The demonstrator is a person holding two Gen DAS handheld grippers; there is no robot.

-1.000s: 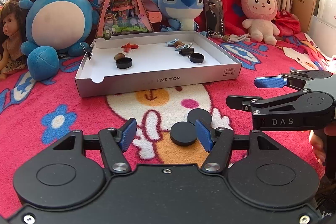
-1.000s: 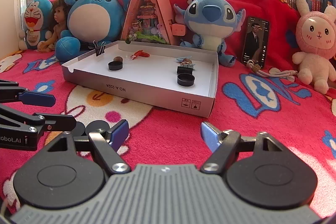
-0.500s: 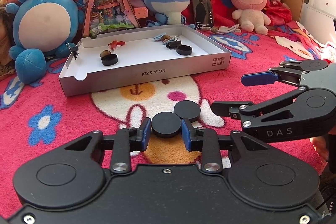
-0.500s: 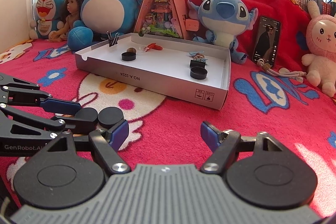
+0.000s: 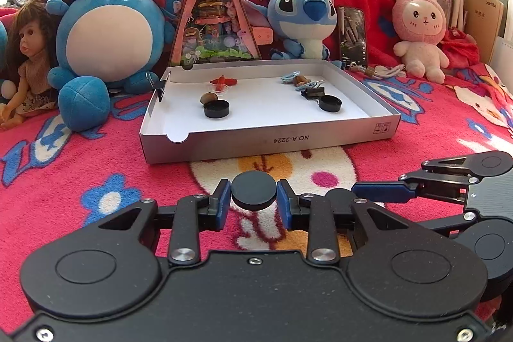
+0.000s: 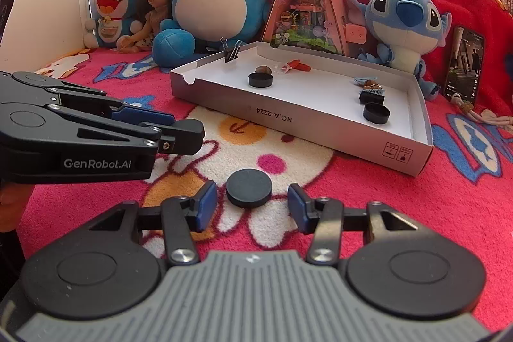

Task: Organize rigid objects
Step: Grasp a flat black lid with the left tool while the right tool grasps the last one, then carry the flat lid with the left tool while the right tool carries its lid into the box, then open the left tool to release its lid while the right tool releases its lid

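Observation:
Two flat black discs are out on the red blanket. My left gripper is shut on one disc, its blue pads pressing both sides. In the right wrist view that same disc shows at the left gripper's tip. The second disc lies on the blanket between the jaws of my right gripper. Those jaws are closing, with a small gap still on each side of the disc. A shallow white box stands behind, holding two black round caps and binder clips.
Plush toys, a doll, a triangular toy house and a phone line the back behind the box. One of the right gripper's blue fingers reaches in close beside my left gripper. Bookshelves stand behind everything.
The left jaws closed onto the near disc and hold it. The right gripper swung left over the second disc and its jaws narrowed around it.

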